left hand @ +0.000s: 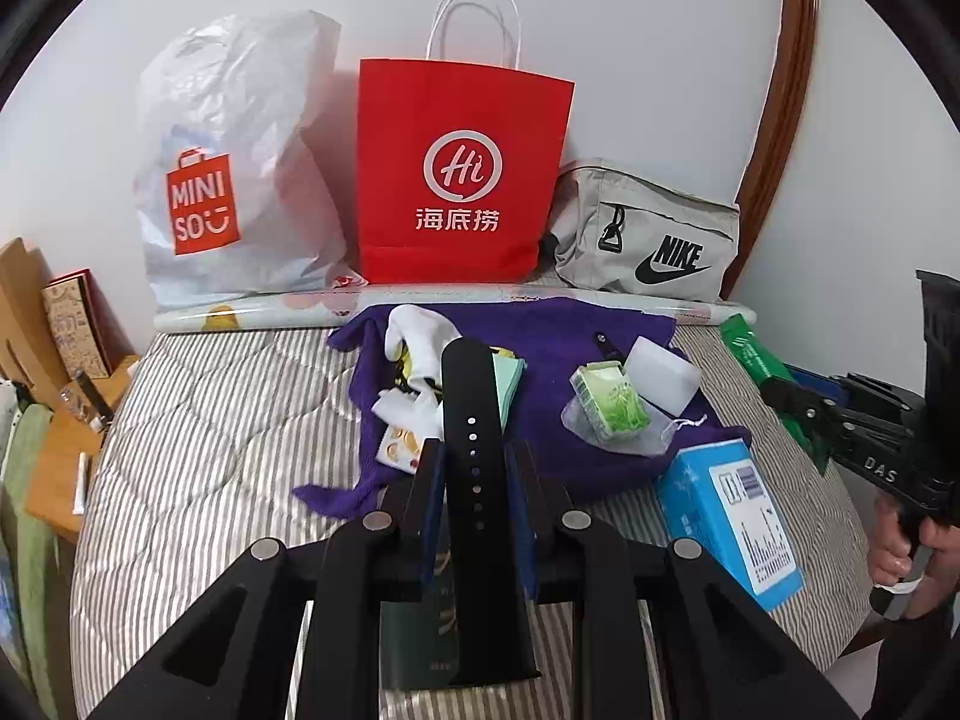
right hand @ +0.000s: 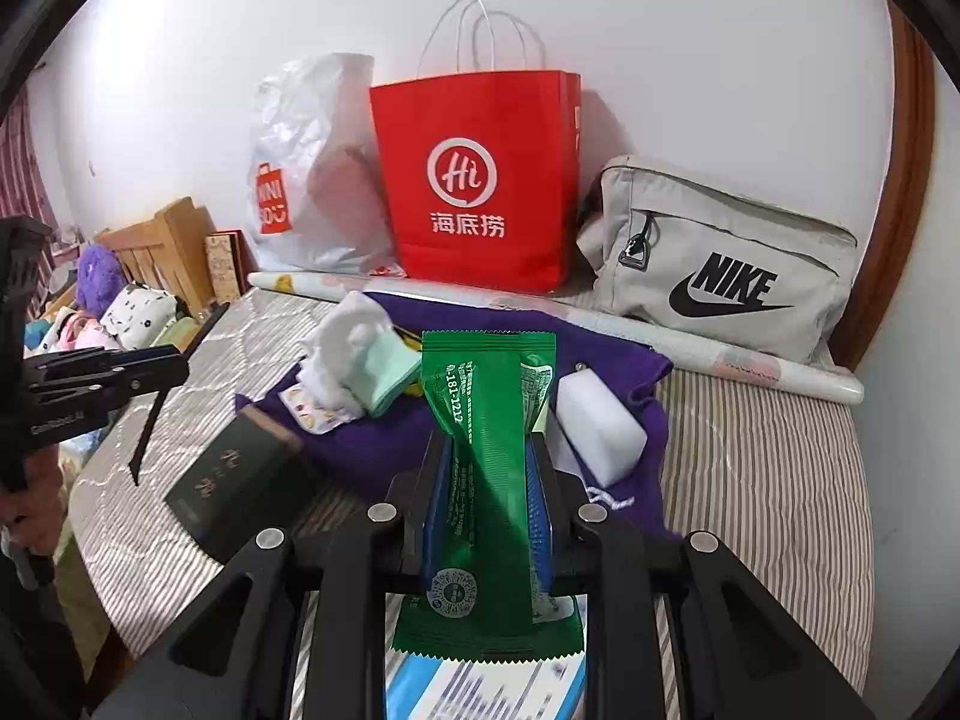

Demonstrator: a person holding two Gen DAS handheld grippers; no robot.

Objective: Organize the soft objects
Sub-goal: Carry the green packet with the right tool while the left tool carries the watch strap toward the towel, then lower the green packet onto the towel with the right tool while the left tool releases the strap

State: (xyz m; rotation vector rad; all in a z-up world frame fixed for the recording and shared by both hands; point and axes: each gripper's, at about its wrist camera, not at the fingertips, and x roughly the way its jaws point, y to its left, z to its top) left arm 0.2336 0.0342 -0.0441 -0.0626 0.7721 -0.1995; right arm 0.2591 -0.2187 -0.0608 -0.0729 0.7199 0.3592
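My left gripper is shut on a black strap with holes, which stands upright between the pads. Seen from the right wrist, this gripper is at the left, the strap hanging from it. My right gripper is shut on a green foil packet. On the bed, a purple cloth carries white socks, a mint cloth, a green tissue pack and a white foam block.
A dark green box and a blue box lie on the striped quilt. Against the wall stand a white plastic bag, a red paper bag and a grey Nike bag, behind a paper roll. Wooden furniture is at the left.
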